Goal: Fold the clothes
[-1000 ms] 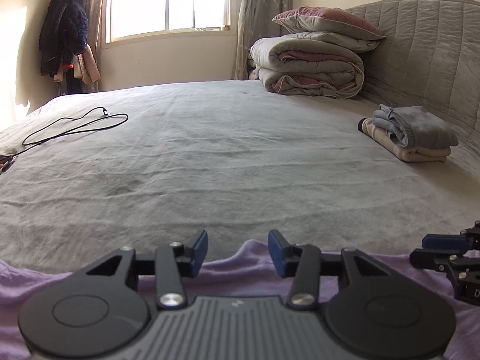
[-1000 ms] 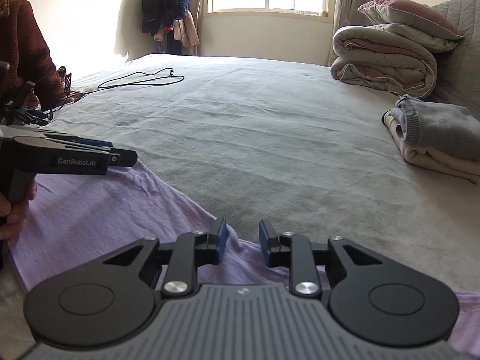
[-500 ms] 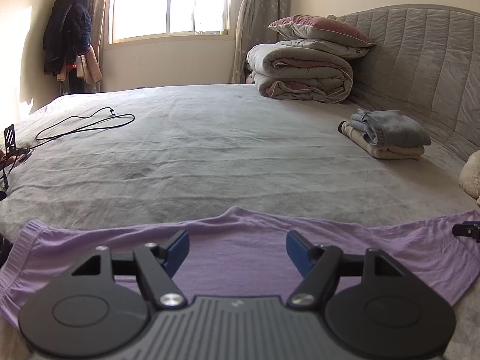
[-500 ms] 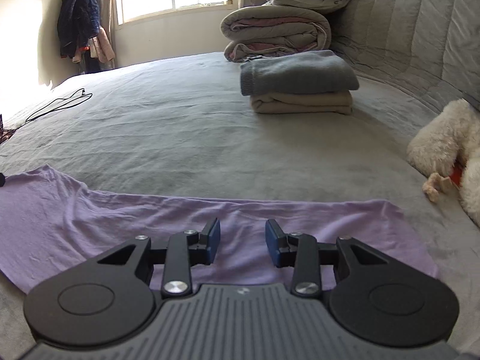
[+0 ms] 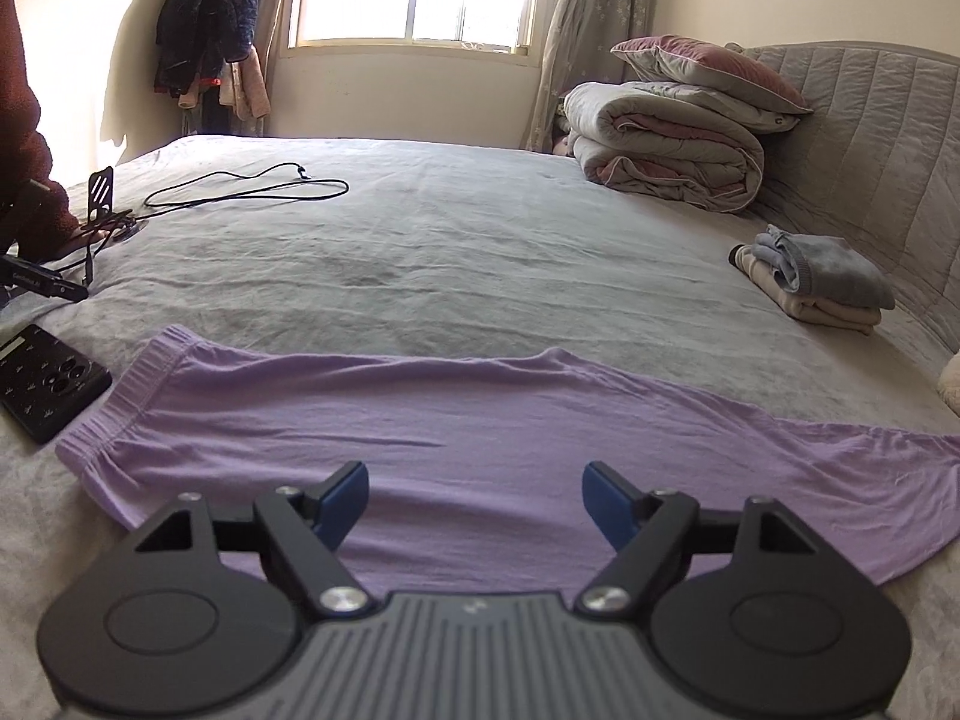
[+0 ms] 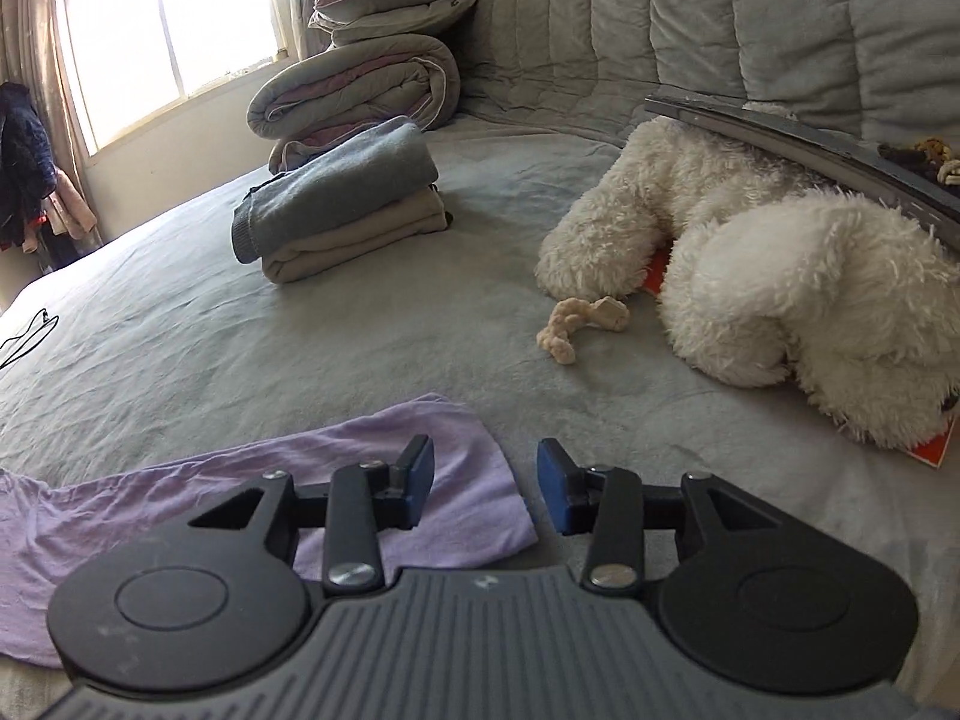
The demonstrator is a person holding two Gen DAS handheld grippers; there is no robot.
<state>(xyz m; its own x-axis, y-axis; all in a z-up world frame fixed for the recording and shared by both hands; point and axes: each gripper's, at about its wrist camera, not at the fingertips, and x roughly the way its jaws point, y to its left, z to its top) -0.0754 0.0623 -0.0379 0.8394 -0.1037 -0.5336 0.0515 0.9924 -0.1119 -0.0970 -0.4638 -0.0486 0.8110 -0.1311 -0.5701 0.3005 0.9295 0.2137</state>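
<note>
A lilac garment (image 5: 456, 414) lies flat across the near part of the grey bed (image 5: 456, 252), its ribbed band at the left. Above its near edge my left gripper (image 5: 476, 501) has its jaws opening wide, with no cloth pinched between them. In the right wrist view the garment's right end (image 6: 360, 468) lies under my right gripper (image 6: 485, 495), whose jaws are opening too and hold nothing. Its left blue pad (image 6: 420, 483) hovers over the cloth's corner; the right one is over bare bed.
A stack of folded grey and beige clothes (image 6: 342, 204) sits further back. A white plush toy (image 6: 768, 276) lies at the right by the headboard. A rolled duvet with a pillow (image 5: 672, 132), a black cable (image 5: 252, 189), a phone (image 5: 45, 384) and a person's sleeve (image 5: 24, 138) lie around.
Both grippers have opened wider. The left one drew back and the whole garment now shows in its view. The right one swung right to the garment's end, bringing the plush toy into view.
</note>
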